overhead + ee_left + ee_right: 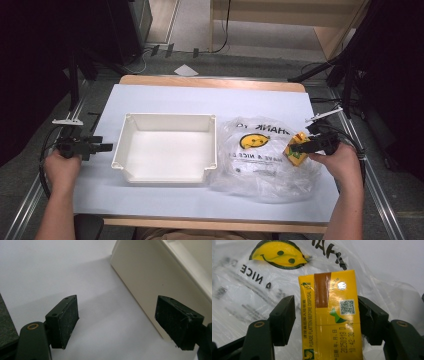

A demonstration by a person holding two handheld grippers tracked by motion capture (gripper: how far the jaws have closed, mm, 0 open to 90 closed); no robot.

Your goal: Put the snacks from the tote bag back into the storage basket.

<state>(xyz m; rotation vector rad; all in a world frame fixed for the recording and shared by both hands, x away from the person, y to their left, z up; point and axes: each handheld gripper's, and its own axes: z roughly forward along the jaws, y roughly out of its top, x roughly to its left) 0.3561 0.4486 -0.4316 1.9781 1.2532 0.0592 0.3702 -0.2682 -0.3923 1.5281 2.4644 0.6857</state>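
A white-covered bench [150, 97] is carrying everything. Just ahead of the left tool [116, 322], a cream rectangular plastic tray [167, 147] is sitting, its outer wall beside the right-hand pad; this tool's jaws are standing wide apart, holding nothing. Under the right tool [325, 320], a crumpled clear plastic bag printed with a yellow smiley [260, 155] is lying on the bench. On the bag, a small yellow drink carton with a brown stripe [332, 315] is sitting between the right tool's jaws. One pad is meeting the carton's edge, while a narrow gap is showing at the other, so the tool is not yet gripping.
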